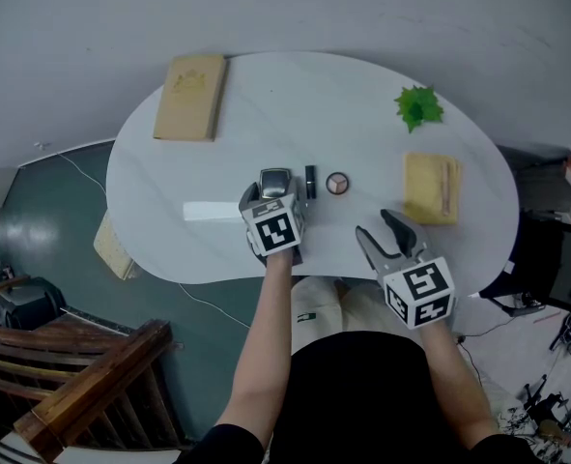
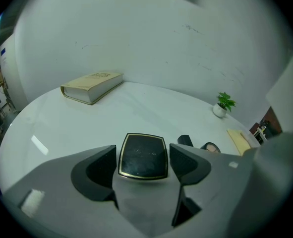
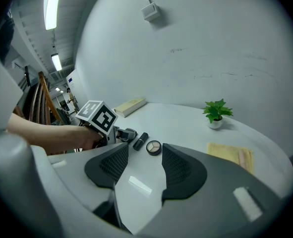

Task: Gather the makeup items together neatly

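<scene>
A black square compact with a gold rim lies flat on the white table, between the jaws of my left gripper. The pads stand just off its sides, so the gripper is open. From the head view the compact sits in front of the left gripper. A black lipstick tube and a small round eyeshadow pot lie just to its right. My right gripper hovers open and empty near the table's front edge. It faces the lipstick and the pot.
A tan book lies at the back left of the table. A small green plant stands at the back right, with a yellow cloth in front of it. A wooden chair stands off the table's left front.
</scene>
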A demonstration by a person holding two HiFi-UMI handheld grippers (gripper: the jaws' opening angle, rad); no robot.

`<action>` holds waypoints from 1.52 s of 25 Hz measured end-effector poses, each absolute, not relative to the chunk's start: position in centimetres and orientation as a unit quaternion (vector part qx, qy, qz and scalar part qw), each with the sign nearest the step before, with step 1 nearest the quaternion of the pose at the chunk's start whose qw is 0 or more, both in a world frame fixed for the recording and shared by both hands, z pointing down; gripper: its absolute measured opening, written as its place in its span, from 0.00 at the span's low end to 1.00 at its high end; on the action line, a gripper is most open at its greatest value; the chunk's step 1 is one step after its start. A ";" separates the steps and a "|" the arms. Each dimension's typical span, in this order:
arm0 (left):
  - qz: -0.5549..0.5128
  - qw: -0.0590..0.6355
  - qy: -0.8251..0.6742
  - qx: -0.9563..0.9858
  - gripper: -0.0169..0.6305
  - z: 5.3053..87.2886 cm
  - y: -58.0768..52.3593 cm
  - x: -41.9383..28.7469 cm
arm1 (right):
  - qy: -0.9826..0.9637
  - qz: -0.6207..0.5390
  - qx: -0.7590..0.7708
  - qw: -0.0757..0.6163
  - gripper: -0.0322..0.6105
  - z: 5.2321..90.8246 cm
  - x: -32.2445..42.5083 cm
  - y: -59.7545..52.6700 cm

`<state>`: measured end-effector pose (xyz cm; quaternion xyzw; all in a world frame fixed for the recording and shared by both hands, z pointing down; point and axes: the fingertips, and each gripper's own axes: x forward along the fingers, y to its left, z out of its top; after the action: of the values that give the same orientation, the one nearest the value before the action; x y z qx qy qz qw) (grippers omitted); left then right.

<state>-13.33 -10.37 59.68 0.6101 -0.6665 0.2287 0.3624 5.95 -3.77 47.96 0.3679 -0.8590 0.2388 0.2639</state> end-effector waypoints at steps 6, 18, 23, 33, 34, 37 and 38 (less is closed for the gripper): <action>0.224 0.360 -0.668 0.612 0.55 59.2 -10.2 -13.2 | -0.859 0.239 0.369 0.262 0.39 47.9 6.3 -3.6; 0.218 0.321 -0.665 0.638 0.54 55.6 -9.8 -12.4 | -0.866 0.222 0.374 0.247 0.39 46.6 7.0 -3.8; 0.215 0.302 -0.658 0.656 0.52 53.6 -9.4 -11.6 | -0.868 0.219 0.382 0.231 0.39 45.7 7.3 -4.0; 0.200 0.271 -0.609 0.718 0.44 48.6 -7.7 -7.2 | -0.865 0.218 0.398 0.213 0.39 44.7 8.4 -4.3; 0.199 0.266 -0.605 0.724 0.44 48.2 -7.5 -6.8 | -0.864 0.218 0.400 0.213 0.39 44.7 8.5 -4.3; 0.195 0.255 -0.596 0.736 0.43 47.0 -7.2 -6.1 | -0.861 0.218 0.408 0.210 0.39 44.7 9.1 -4.4; 0.195 0.252 -0.594 0.739 0.43 46.7 -7.2 -5.9 | -0.860 0.217 0.410 0.210 0.39 44.8 9.3 -4.4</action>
<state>-5.91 -7.15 46.66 0.7385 -0.5944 0.1948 0.2517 9.32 -4.42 44.76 0.4103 -0.8605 0.2174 0.2098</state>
